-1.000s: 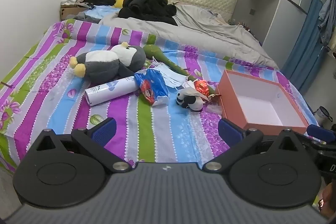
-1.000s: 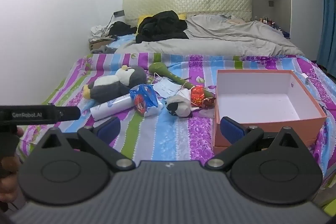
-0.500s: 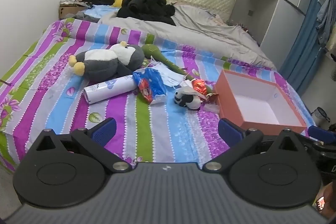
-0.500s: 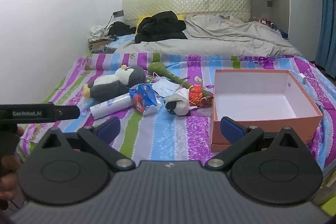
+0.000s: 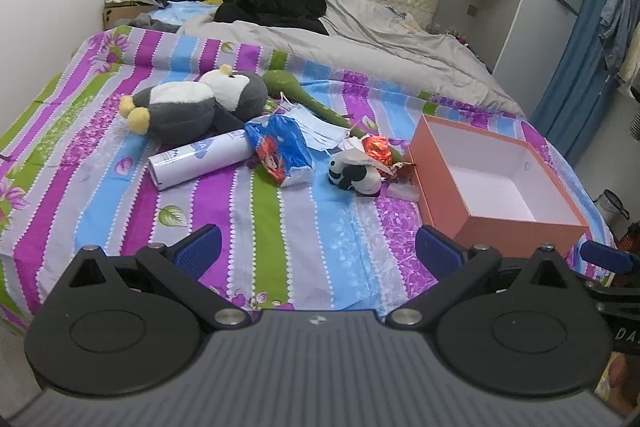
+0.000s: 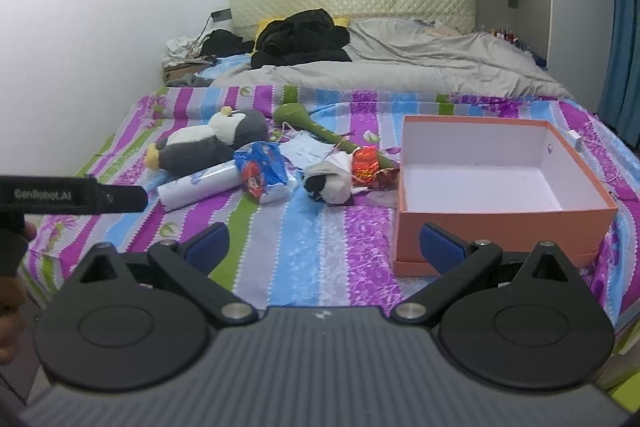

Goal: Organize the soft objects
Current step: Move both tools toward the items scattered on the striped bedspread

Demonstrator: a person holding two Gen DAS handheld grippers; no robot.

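Left wrist view shows the left gripper (image 5: 318, 253) spread wide at the bottom, holding nothing. The penguin toy (image 5: 192, 105) lies in the middle left on the striped bed (image 5: 272, 227). A small panda toy (image 5: 354, 177) sits near the orange box (image 5: 496, 183), right of center. The right gripper (image 6: 324, 247) is spread wide too, low over the bed.
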